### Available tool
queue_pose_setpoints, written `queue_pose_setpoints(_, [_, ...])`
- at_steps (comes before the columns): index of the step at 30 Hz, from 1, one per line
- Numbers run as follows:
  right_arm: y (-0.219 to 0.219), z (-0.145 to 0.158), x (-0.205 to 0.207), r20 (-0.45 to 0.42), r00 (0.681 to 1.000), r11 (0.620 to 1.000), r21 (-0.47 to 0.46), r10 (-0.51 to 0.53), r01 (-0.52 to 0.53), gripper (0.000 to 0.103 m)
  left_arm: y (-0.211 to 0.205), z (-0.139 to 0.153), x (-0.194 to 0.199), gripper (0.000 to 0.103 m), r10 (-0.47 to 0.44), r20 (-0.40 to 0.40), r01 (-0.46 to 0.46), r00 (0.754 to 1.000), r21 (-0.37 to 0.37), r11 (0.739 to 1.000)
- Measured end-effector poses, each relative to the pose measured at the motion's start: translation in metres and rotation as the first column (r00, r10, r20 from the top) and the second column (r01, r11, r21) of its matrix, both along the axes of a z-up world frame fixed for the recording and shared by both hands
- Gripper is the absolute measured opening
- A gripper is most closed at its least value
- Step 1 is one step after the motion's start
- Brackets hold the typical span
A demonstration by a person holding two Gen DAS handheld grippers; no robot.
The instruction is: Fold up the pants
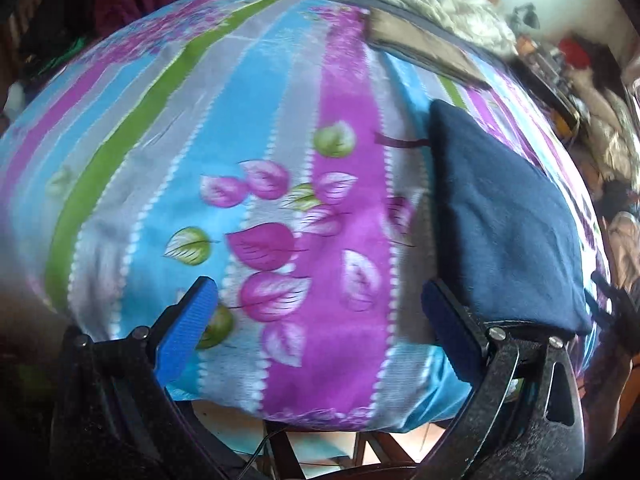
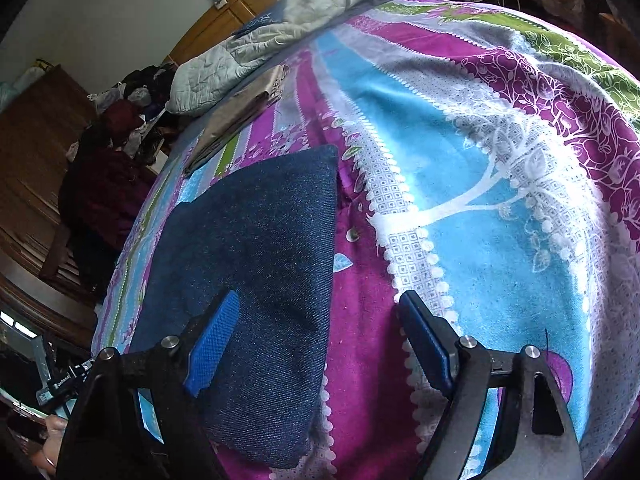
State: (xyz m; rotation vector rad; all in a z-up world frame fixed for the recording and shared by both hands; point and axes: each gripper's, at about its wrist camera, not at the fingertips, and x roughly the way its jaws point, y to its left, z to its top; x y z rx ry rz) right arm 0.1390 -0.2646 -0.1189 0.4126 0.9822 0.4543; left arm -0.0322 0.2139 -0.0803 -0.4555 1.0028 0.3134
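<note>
Dark blue denim pants (image 1: 504, 220) lie folded into a compact flat stack on the striped floral bedsheet (image 1: 248, 128), at the right of the left wrist view. My left gripper (image 1: 320, 320) hovers open over bare sheet, its right finger just beside the stack's near corner. In the right wrist view the same folded pants (image 2: 256, 264) lie left of centre on the bedsheet (image 2: 480, 208). My right gripper (image 2: 320, 340) is open above the stack's near right edge, its left finger over the denim, its right finger over the sheet. Nothing is held.
A folded tan garment (image 2: 236, 120) lies farther up the bed, with a grey quilt (image 2: 280, 28) bunched at the head. A wooden cabinet (image 2: 36, 160) and piled clothes (image 2: 120, 128) stand beside the bed. The bed's near edge (image 1: 320, 416) runs just under my left gripper.
</note>
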Motion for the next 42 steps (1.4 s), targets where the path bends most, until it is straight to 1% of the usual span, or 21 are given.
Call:
queue_pose_setpoints(2, [0.004, 0.000, 0.000, 0.002, 1.000, 1.000, -0.020, 0.006, -0.006, 0.086, 0.016, -0.006, -0.007, 0.101, 0.045, 0.016, -0.044, 0.999, -0.032, 0.999])
queue_pose_setpoints(3, [0.004, 0.001, -0.002, 0.004, 1.000, 0.999, -0.040, 0.001, -0.001, 0.086, 0.022, -0.008, -0.009, 0.101, 0.051, 0.026, -0.050, 0.998, -0.034, 0.998])
queue_pose_setpoints(5, [0.004, 0.002, -0.003, 0.021, 1.000, 0.997, -0.073, -0.004, 0.006, 0.086, 0.034, -0.012, -0.006, 0.101, 0.049, 0.042, -0.049, 0.998, 0.002, 0.999])
queue_pose_setpoints(7, [-0.004, 0.008, -0.003, 0.050, 0.998, 0.995, -0.095, -0.036, 0.041, 0.086, 0.042, -0.012, -0.003, 0.101, 0.050, 0.044, -0.052, 0.998, 0.042, 0.998])
queue_pose_setpoints(9, [-0.017, 0.011, 0.001, 0.065, 0.993, 0.988, -0.114, -0.094, 0.101, 0.086, 0.051, -0.011, 0.001, 0.101, 0.042, 0.059, -0.046, 0.997, 0.071, 0.996])
queue_pose_setpoints(11, [-0.033, 0.012, 0.007, 0.076, 0.984, 0.974, -0.150, -0.159, 0.169, 0.086, 0.061, -0.012, 0.003, 0.101, 0.043, 0.066, -0.049, 0.997, 0.079, 0.996])
queue_pose_setpoints(13, [-0.047, 0.011, 0.014, 0.086, 0.973, 0.956, -0.188, -0.213, 0.226, 0.086, 0.073, -0.021, 0.004, 0.102, 0.047, 0.070, -0.051, 0.996, 0.057, 0.997])
queue_pose_setpoints(14, [-0.051, 0.007, 0.017, 0.084, 0.969, 0.944, -0.220, -0.234, 0.247, 0.086, 0.077, -0.028, 0.006, 0.102, 0.046, 0.055, -0.048, 0.997, 0.034, 0.998])
queue_pose_setpoints(15, [-0.054, 0.000, 0.021, 0.068, 0.967, 0.926, -0.278, -0.247, 0.257, 0.086, 0.082, -0.038, 0.007, 0.102, 0.048, 0.020, -0.048, 0.999, -0.003, 0.999])
queue_pose_setpoints(16, [-0.054, -0.006, 0.023, 0.056, 0.969, 0.918, -0.310, -0.241, 0.247, 0.084, 0.083, -0.046, 0.006, 0.103, 0.039, 0.017, -0.039, 0.999, -0.005, 0.999])
queue_pose_setpoints(17, [-0.051, -0.011, 0.023, 0.063, 0.974, 0.910, -0.346, -0.219, 0.227, 0.084, 0.079, -0.045, 0.005, 0.103, 0.027, 0.037, -0.029, 0.999, 0.034, 0.999])
queue_pose_setpoints(18, [-0.044, -0.013, 0.021, 0.092, 0.977, 0.895, -0.392, -0.192, 0.213, 0.088, 0.072, -0.046, 0.006, 0.103, 0.001, 0.021, -0.003, 1.000, 0.089, 0.996])
queue_pose_setpoints(20, [-0.025, -0.019, 0.020, 0.102, 0.987, 0.855, -0.492, -0.128, 0.162, 0.097, 0.059, -0.049, 0.007, 0.103, -0.027, -0.008, 0.028, 1.000, 0.172, 0.985])
queue_pose_setpoints(21, [-0.016, -0.022, 0.019, 0.113, 0.988, 0.827, -0.542, -0.106, 0.151, 0.098, 0.054, -0.050, 0.006, 0.103, -0.031, -0.014, 0.033, 0.999, 0.202, 0.979])
queue_pose_setpoints(22, [-0.013, -0.024, 0.019, 0.123, 0.986, 0.815, -0.556, -0.111, 0.161, 0.099, 0.053, -0.050, 0.005, 0.103, -0.021, -0.007, 0.022, 1.000, 0.205, 0.978])
queue_pose_setpoints(25, [-0.021, -0.024, 0.023, 0.104, 0.985, 0.846, -0.505, -0.135, 0.169, 0.103, 0.059, -0.049, 0.003, 0.103, 0.001, -0.005, 0.000, 1.000, 0.178, 0.984])
queue_pose_setpoints(28, [-0.018, -0.023, 0.025, 0.099, 0.987, 0.836, -0.526, -0.125, 0.159, 0.103, 0.060, -0.048, 0.002, 0.103, -0.002, -0.017, 0.005, 1.000, 0.179, 0.984])
queue_pose_setpoints(32, [-0.018, -0.023, 0.019, 0.121, 0.986, 0.841, -0.516, -0.118, 0.164, 0.103, 0.060, -0.048, 0.004, 0.103, -0.006, -0.017, 0.009, 1.000, 0.177, 0.984])
queue_pose_setpoints(35, [-0.020, -0.023, 0.016, 0.154, 0.981, 0.845, -0.504, -0.115, 0.179, 0.103, 0.059, -0.048, 0.004, 0.103, -0.009, 0.002, 0.008, 1.000, 0.187, 0.982])
queue_pose_setpoints(39, [-0.020, -0.024, 0.017, 0.163, 0.980, 0.846, -0.501, -0.116, 0.183, 0.103, 0.059, -0.047, -0.002, 0.103, -0.023, 0.030, 0.017, 0.999, 0.180, 0.984])
queue_pose_setpoints(42, [-0.022, -0.025, 0.012, 0.174, 0.978, 0.849, -0.495, -0.114, 0.187, 0.103, 0.060, -0.047, -0.004, 0.103, -0.040, 0.032, 0.034, 0.999, 0.178, 0.983])
